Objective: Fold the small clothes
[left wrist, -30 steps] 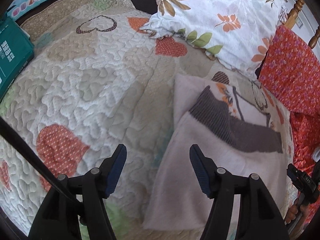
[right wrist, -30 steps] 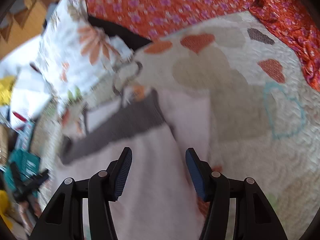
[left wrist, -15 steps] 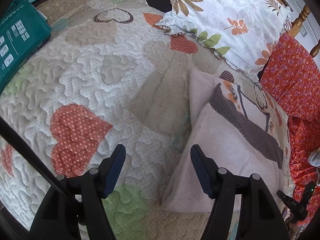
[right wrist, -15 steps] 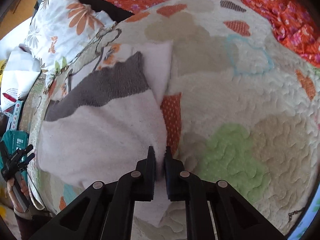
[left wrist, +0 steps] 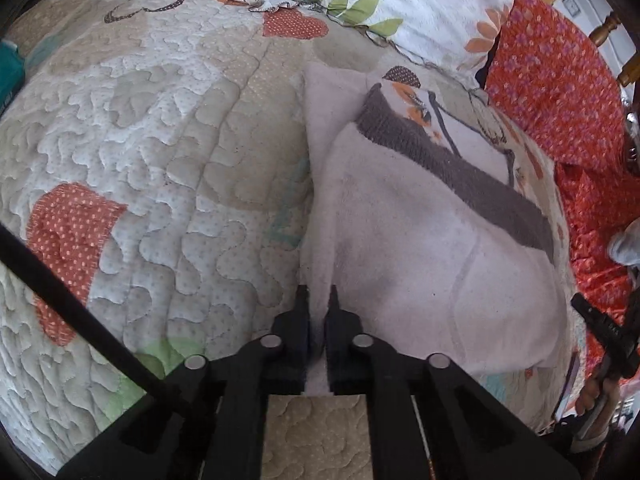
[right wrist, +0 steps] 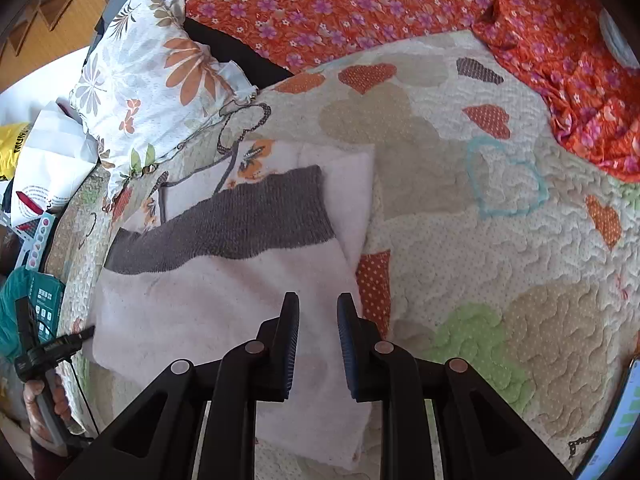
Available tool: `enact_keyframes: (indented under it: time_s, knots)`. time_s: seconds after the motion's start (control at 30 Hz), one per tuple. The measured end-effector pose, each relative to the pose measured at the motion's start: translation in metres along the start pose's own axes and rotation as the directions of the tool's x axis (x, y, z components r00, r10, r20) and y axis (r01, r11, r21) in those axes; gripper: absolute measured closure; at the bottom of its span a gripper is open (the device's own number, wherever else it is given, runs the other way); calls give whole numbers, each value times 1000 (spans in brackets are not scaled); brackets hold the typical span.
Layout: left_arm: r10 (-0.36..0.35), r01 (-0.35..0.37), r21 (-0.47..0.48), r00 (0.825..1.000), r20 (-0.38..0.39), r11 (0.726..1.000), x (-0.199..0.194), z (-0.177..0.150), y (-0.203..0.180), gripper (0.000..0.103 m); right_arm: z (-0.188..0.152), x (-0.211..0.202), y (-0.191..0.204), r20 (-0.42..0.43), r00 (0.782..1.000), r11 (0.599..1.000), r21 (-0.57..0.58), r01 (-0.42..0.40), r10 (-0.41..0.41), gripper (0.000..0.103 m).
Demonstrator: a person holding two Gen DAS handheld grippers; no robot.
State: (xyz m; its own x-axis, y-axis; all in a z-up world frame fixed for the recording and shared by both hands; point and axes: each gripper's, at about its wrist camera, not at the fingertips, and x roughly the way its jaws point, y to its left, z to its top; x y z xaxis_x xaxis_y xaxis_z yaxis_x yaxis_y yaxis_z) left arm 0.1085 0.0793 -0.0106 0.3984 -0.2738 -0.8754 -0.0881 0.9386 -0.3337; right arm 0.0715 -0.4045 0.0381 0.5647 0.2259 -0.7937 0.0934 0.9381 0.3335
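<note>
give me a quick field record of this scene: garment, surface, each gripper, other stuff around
garment: pale pink small garment with a grey ribbed band, lying partly folded
surface: quilted heart-patterned bedspread
left gripper: shut on the garment's near edge
right gripper: jaws opening, narrow gap, over the garment; pads not pressing the cloth
pillow: white with floral print, beyond the garment
orange floral cloth: along the bedspread's far side
fold state: not finished

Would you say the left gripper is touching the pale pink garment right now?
Touching. The left wrist view shows the left gripper shut on the near edge of the pale pink garment, with the cloth pinched between its jaws.
</note>
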Motion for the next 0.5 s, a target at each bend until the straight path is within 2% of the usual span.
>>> enact_keyframes:
  time_s: [0.13, 0.17, 0.2, 0.27, 0.3, 0.33, 0.4, 0.47, 0.5]
  knots:
    - [92, -90, -37, 994, 63, 995, -16, 8, 11, 97, 5, 1, 4, 17, 1000, 1000, -2, 19, -19, 82]
    - [158, -155, -44, 984, 84, 987, -19, 10, 14, 98, 7, 2, 4, 19, 1000, 1000, 3, 15, -15, 82]
    - [251, -248, -41, 961, 113, 968, -23, 10, 16, 98, 8, 2, 4, 20, 1000, 1000, 8, 12, -12, 82]
    - [319, -317, -36, 938, 134, 948, -26, 10, 19, 97, 9, 3, 4, 25, 1000, 1000, 16, 7, -8, 82]
    - [306, -303, -47, 942, 136, 952, -28, 10, 23, 97, 10, 3, 4, 28, 1000, 1000, 20, 3, -4, 82]
    - [269, -261, -70, 953, 139, 963, -31, 9, 27, 96, 11, 4, 4, 35, 999, 1000, 22, -7, 6, 82]
    - [219, -205, -103, 965, 144, 973, -36, 8, 32, 83, 13, 8, 7, 44, 999, 1000, 17, -18, 17, 82]
    - [194, -174, -128, 966, 171, 977, -41, 8, 33, 61, 18, 18, 10, 45, 998, 999, 12, -33, 33, 82]
    - [192, -169, -133, 965, 181, 977, -42, 10, 30, 59, 20, 24, 11, 41, 999, 999, 15, -33, 33, 82]
